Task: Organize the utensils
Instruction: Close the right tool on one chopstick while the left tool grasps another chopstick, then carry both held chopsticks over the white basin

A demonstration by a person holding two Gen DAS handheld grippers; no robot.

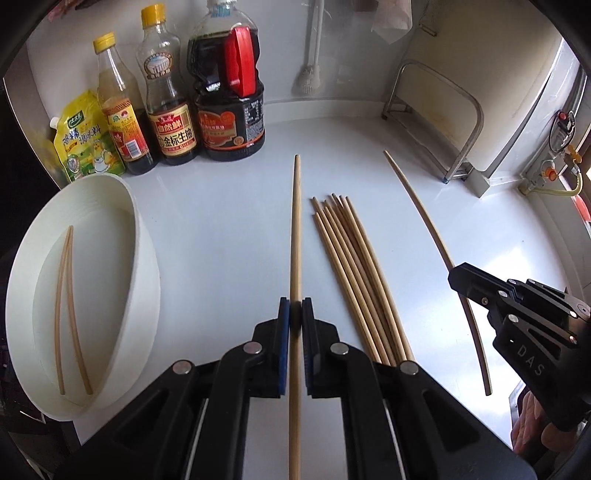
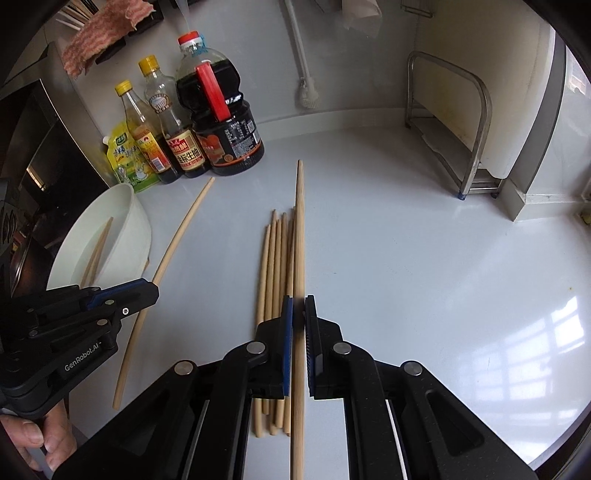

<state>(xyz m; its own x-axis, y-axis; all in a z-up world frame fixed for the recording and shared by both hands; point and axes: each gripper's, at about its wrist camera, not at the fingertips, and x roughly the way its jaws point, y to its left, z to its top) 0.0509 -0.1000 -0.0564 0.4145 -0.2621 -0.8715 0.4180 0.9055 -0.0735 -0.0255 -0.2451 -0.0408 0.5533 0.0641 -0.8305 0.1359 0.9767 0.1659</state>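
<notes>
"GenRobot.AI" marks the left gripper [image 2: 155,291]; "DAS" marks the right gripper [image 1: 452,277].

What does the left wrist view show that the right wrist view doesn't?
Only the left wrist view: the right gripper from outside, and a red-buttoned gas fitting at the right edge.

Only the right wrist view: the left gripper from outside, and a striped cloth hanging top left.

Both: each gripper shut on one chopstick, the loose chopstick pile, the white bowl holding two chopsticks, the sauce bottles.
</notes>
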